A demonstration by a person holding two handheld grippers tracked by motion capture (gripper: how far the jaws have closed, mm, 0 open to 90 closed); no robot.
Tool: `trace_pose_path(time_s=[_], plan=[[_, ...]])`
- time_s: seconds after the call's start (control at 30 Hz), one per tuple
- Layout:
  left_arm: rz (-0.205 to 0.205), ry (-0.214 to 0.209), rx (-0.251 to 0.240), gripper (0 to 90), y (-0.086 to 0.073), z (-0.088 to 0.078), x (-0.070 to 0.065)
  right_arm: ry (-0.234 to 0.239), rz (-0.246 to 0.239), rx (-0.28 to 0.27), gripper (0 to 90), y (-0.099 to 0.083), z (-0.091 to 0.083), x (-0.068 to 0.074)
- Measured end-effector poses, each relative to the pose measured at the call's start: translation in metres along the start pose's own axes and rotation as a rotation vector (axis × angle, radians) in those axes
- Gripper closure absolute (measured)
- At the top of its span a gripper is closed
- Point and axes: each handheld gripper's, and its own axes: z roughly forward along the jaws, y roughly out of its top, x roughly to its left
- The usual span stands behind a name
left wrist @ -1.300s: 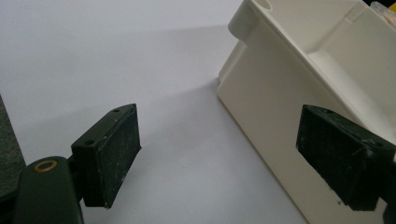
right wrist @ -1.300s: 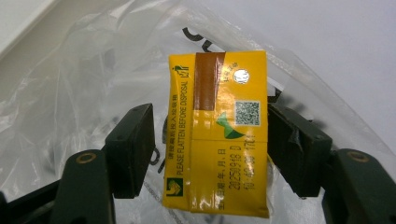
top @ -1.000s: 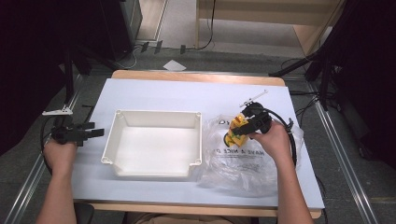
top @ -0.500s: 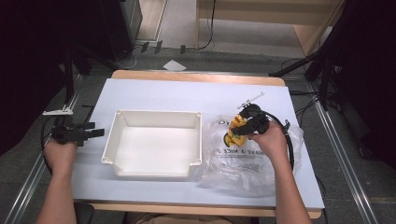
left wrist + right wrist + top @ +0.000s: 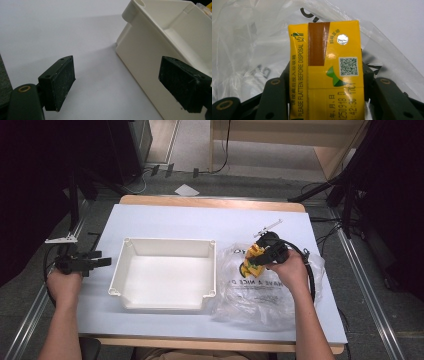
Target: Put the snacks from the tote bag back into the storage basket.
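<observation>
A yellow drink carton (image 5: 324, 45) with a brown stripe and a foil dot stands between the jaws of my right gripper (image 5: 326, 75). The jaws have just been closing and now press on both of its sides. In the high view the carton (image 5: 248, 261) and right gripper (image 5: 256, 258) are over a crumpled clear plastic bag (image 5: 260, 295) on the right of the table. An empty white plastic bin (image 5: 165, 247) sits in the middle. My left gripper (image 5: 100, 262) rests open at the table's left edge, its pads (image 5: 61, 80) wide apart beside the bin's outer wall (image 5: 145, 57).
The table has a white top (image 5: 200, 220) with a wooden rim at the back. A black cable (image 5: 310, 275) loops beside the right hand. Dark stands and cables lie on the floor around the table.
The right gripper's jaws look slightly narrower around the carton. Both hands stay where they were, and the bin and bag have not moved.
</observation>
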Motion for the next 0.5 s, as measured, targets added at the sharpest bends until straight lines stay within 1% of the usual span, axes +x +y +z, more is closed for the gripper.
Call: trace_pose_path(time_s=[0.1,0.27,0.33,0.5], plan=[[-0.003,0.0,-0.01,14.6,-0.0003,-0.0009,0.0004,0.028,0.005,-0.001,52.5,0.0012,-0.0003,-0.0001],[-0.003,0.001,-0.008,14.7,-0.0003,-0.0005,0.0005,0.02,0.008,0.006,52.5,0.0025,-0.0009,0.0007],[0.0,-0.001,-0.006,14.6,-0.0001,-0.0003,0.0005,0.02,0.007,0.001,52.5,0.0024,-0.0013,0.0003],[-0.002,0.0,-0.005,14.6,0.0,0.0002,0.0004,0.015,0.006,-0.006,52.6,0.0037,-0.0091,0.0007]])
